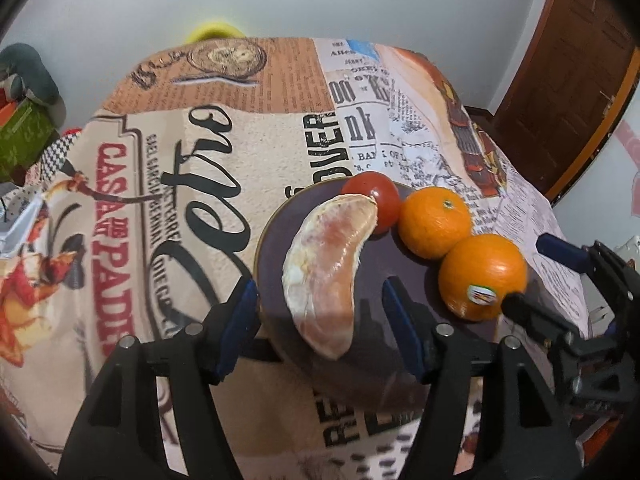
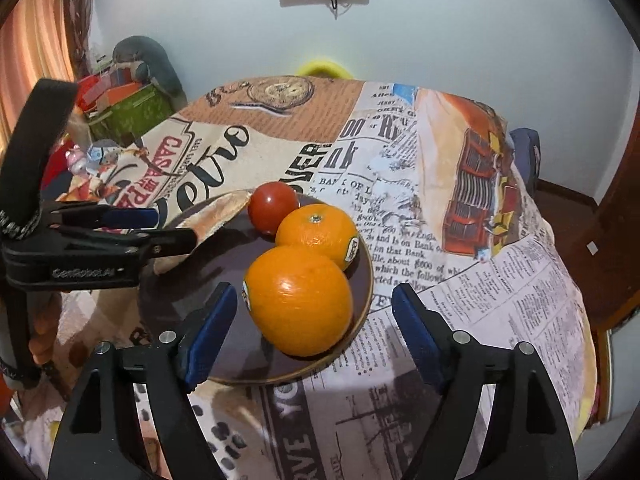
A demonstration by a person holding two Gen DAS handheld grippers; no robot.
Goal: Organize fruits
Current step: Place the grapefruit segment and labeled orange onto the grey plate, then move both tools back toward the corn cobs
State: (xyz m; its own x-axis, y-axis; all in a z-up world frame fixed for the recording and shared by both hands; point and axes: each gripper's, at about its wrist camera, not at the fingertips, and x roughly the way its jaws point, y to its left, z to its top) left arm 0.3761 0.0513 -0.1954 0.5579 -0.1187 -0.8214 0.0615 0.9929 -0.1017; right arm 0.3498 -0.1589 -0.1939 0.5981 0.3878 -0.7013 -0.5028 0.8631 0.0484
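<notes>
On the plate (image 1: 276, 240), seen from my left wrist, a peeled pomelo wedge (image 1: 326, 276) lies curved along the near left part. My left tongs (image 1: 320, 320) stand apart around its lower end, one blue pad outside the plate's left rim and the other over the plate's bare middle; neither pad presses on the wedge, so they hold nothing. At the plate's far edge sits a tomato (image 1: 378, 200), touching the wedge's tip. Right of the tomato is a small orange (image 1: 435, 222), and nearer on the plate's right side a big orange (image 1: 482, 276) with a sticker, touching the small one. My right tongs (image 1: 532, 276) reach in from the plate's right, spread around the big orange.

From my right wrist, the plate (image 2: 360, 308) lies on a printed cloth (image 2: 460, 300). My right tongs (image 2: 316, 320) stand wide on either side of the big orange (image 2: 298, 300), with a gap at each pad, gripping nothing. Behind it on the plate are the small orange (image 2: 316, 234) and the tomato (image 2: 272, 206). My left tongs (image 2: 168, 226) come in over the plate's left side, partly hiding the wedge (image 2: 212, 216).
</notes>
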